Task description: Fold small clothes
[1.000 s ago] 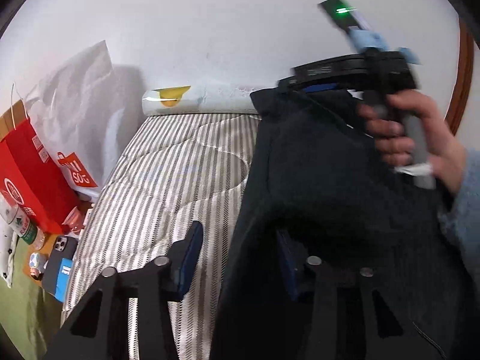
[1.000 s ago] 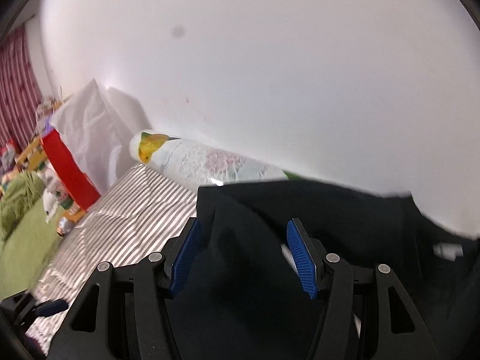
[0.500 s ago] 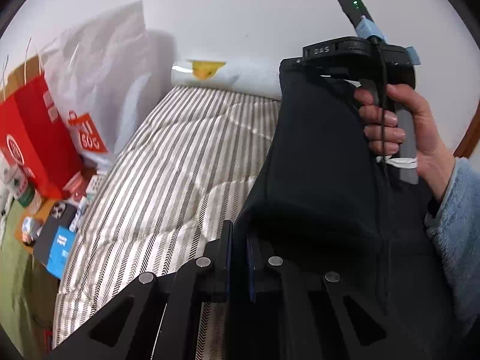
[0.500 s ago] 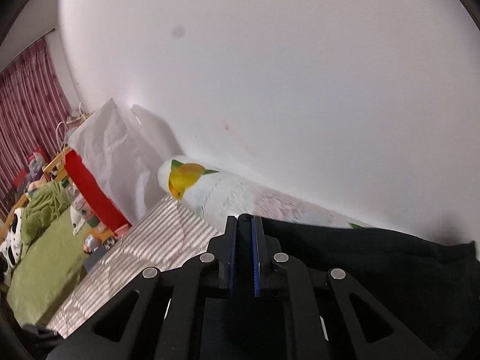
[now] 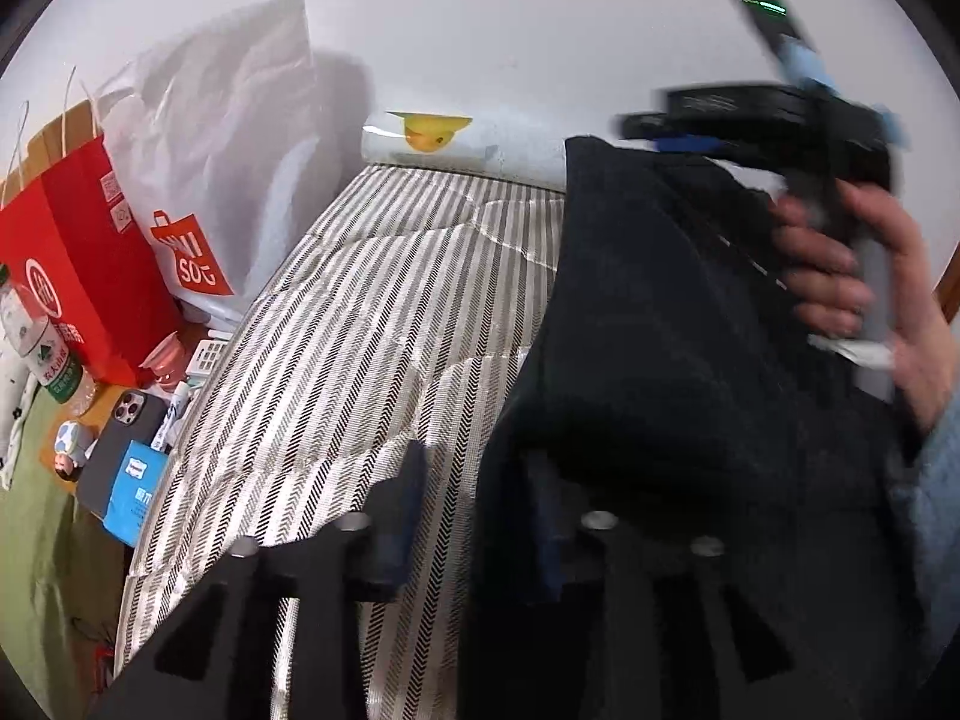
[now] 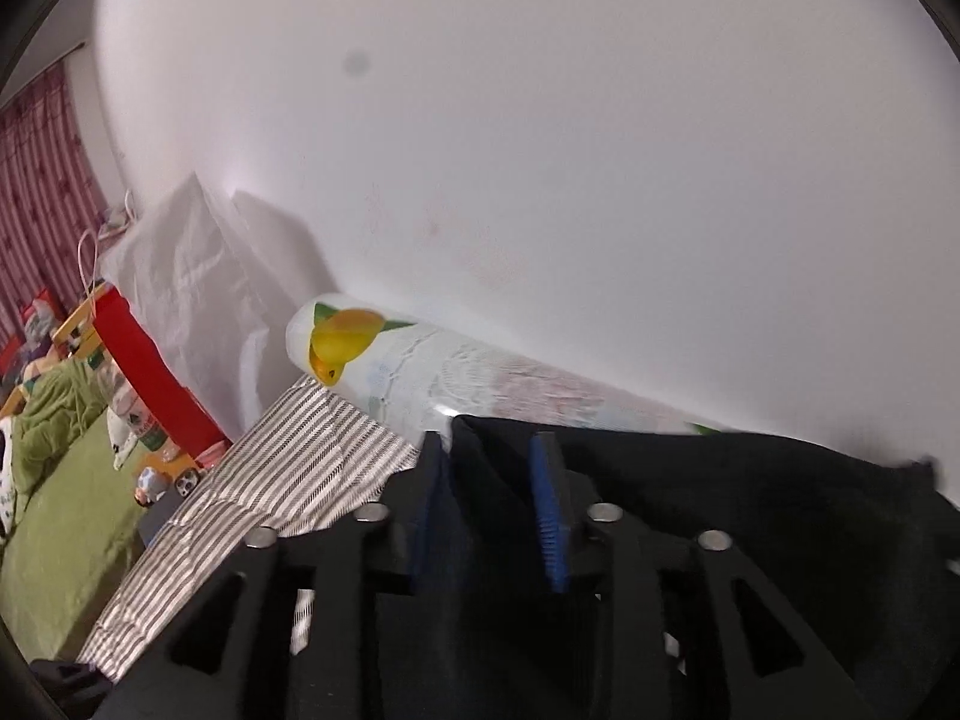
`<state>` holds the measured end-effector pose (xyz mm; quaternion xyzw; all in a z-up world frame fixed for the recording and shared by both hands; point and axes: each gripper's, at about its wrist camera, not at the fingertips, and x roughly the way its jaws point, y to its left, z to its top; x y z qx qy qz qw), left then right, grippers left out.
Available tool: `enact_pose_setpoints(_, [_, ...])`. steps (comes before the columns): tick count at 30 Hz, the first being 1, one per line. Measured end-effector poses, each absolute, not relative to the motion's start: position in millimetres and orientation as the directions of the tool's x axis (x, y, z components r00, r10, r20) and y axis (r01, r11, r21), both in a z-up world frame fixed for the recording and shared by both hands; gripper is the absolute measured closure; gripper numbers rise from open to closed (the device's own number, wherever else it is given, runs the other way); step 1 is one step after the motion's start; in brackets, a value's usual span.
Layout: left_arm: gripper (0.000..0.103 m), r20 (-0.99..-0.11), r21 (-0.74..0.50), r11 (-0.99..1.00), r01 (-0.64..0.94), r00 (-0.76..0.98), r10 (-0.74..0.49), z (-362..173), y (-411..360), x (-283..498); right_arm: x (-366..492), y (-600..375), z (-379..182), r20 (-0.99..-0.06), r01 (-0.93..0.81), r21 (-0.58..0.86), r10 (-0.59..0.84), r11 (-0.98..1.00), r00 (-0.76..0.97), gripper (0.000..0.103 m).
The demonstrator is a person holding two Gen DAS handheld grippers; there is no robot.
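Black garment [image 5: 648,312] (striped quilt [image 5: 372,324])

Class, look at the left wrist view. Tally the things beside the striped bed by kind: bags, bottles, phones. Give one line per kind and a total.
Bags: 2, the red bag and the white bag
Bottles: 1, the bottle
Phones: 1, the phone
Total: 4

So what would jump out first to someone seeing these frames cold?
A dark garment fills the right of the left wrist view, hanging over a striped bedcover. A hand grips the right gripper behind it. At far left stand a red shopping bag and a white one.
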<state>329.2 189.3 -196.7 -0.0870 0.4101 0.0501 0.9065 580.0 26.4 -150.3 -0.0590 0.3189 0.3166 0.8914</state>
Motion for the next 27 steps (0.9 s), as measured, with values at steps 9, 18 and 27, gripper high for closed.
enact_pose_setpoints(9, [0.04, -0.668, -0.182, 0.977, -0.111, 0.743, -0.04, -160.1, 184.9, 305.7, 473.8, -121.1, -115.1, -0.615, -0.438, 0.037, 0.366, 0.898, 0.699, 0.062])
enact_pose_setpoints(18, [0.033, -0.64, -0.182, 0.982, -0.044, 0.763, -0.084, -116.7, 139.8, 260.1, 334.9, -321.6, -125.8, -0.624, -0.113, -0.016, 0.078, 0.994, 0.778, 0.043])
enact_pose_setpoints(27, [0.032, -0.642, -0.205, 0.979, 0.018, 0.753, -0.148, -96.1, 81.1, 228.9, 206.2, -504.7, -181.9, -0.677, 0.211, -0.089, -0.215, 0.973, 0.704, 0.038])
